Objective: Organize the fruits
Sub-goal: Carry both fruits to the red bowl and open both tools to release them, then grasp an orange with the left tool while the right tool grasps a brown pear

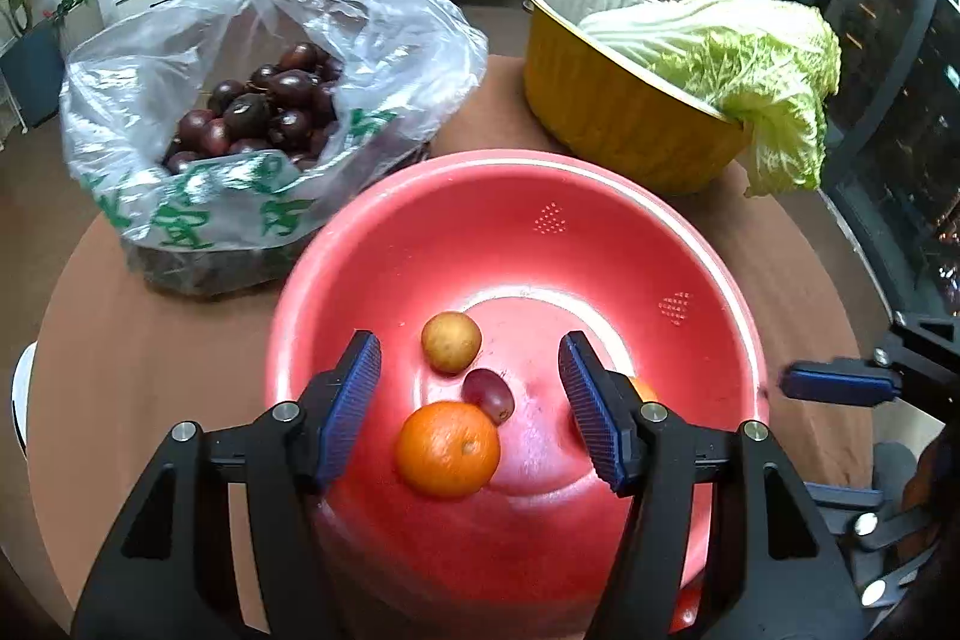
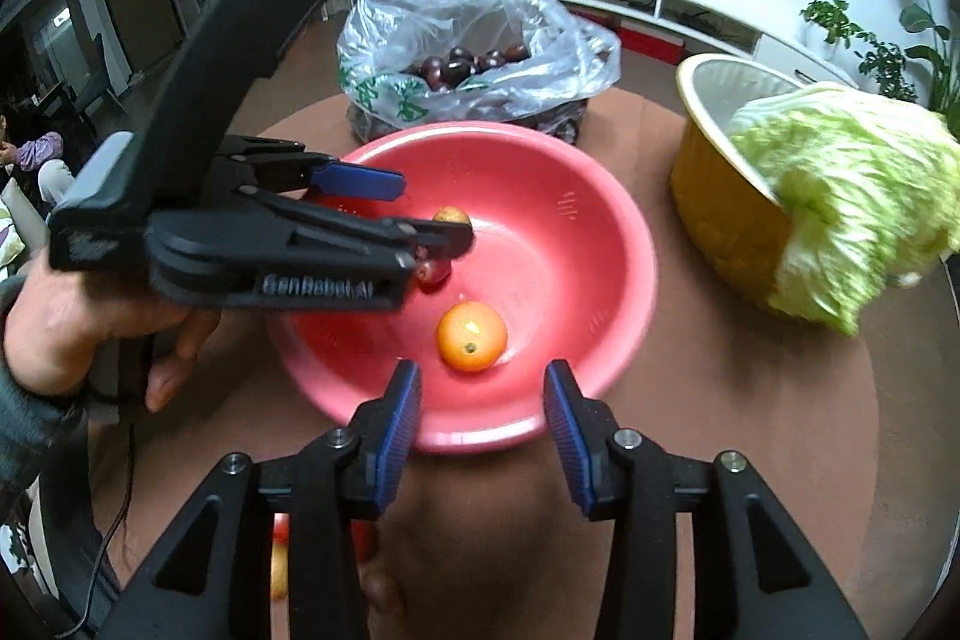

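Three fruits lie in the red basin (image 1: 708,244): an orange (image 1: 447,448) with its stem dimple turned up toward the near rim, a dark red grape (image 1: 487,394) touching it, and a small yellowish round fruit (image 1: 451,342) just beyond. None shows a clear long axis.

The left gripper (image 1: 471,412) hovers over the basin, jaws spread wide and empty, reaching in level from the left in the right wrist view, the person's hand (image 2: 66,328) wrapped around its handle. The right gripper (image 2: 480,424) hangs at the near rim, released, pointing toward the orange.

Behind stand a plastic bag (image 1: 384,40) of dark purple fruits (image 1: 264,106) and a yellow bowl (image 1: 624,124) holding napa cabbage (image 1: 756,64).
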A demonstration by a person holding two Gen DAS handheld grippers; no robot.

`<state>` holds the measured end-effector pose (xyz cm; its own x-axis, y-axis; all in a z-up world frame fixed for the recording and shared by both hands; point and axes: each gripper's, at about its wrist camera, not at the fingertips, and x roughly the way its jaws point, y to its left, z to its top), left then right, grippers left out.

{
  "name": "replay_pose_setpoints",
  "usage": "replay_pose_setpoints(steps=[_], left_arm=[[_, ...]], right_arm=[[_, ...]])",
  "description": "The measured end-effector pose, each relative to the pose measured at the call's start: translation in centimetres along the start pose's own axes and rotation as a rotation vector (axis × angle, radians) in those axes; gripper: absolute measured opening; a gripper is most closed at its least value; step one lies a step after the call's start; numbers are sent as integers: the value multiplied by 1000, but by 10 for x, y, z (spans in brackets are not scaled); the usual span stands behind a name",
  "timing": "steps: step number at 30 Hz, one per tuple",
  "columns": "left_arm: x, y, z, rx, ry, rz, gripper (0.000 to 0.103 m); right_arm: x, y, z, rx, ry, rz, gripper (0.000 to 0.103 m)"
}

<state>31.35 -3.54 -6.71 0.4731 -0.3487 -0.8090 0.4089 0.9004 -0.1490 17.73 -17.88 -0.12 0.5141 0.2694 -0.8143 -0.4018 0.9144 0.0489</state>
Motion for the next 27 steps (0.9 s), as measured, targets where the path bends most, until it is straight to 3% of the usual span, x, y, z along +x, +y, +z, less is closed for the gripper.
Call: replay_pose_setpoints(steps=[2, 9, 16, 22, 27], left_arm=[[-13, 3, -4, -12, -17, 0, 67], [-74, 4, -44, -26, -84, -3, 74], [-124, -23, -132, -3, -97, 4, 81], [-137, -46, -200, -10, -56, 17, 81], [-132, -72, -232, 36, -25, 34, 81]], right_arm=[[-14, 1, -11, 15, -15, 6, 46], [-52, 18, -64, 38, -55, 36, 52], [-51, 45, -123, 35, 5, 61, 52], [-40, 53, -131, 24, 18, 50, 52], [-30, 60, -129, 3, 31, 39, 52]])
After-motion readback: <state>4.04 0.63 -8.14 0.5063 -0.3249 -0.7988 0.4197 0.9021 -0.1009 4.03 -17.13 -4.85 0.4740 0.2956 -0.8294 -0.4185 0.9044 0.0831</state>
